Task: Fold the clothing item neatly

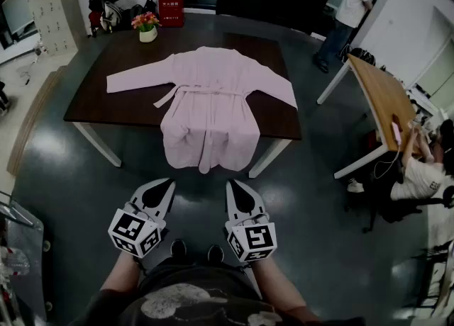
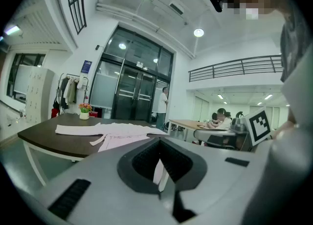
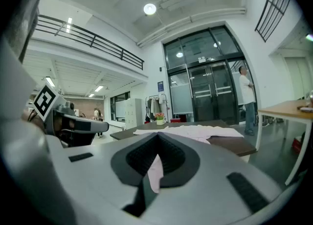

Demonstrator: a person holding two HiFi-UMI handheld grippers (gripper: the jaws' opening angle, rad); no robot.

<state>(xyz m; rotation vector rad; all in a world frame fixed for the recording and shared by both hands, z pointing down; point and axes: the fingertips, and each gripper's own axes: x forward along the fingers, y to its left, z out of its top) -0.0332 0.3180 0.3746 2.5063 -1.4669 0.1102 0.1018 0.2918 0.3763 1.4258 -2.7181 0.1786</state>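
Robe [image 1: 209,98] lay spread face-up on the dark table [image 1: 99,105], both sleeves stretched out to the sides; pale pink, sash [image 1: 213,91] across the waist; hem hung over the near table edge toward me. A small flower pot [image 1: 147,28] stood at the far left corner of the table, apart from the left sleeve.

Left gripper [image 1: 168,184] and right gripper [image 1: 232,185] were held side by side over the dark floor [image 1: 312,176], well short of the table, neither touching the robe; both pointed roughly level at it. Left fingers [image 2: 142,160] pressed together, nothing pinched; right fingers [image 3: 171,158] likewise pressed together. Each gripper view showed a pink sliver in the slot between its fingers; probably the distant hem seen through the gap, though the view there was poor.

To the right stood a lighter wooden table [image 1: 386,94], with a seated person [image 1: 415,176] beside it; another person [image 1: 351,6] stood at the back.
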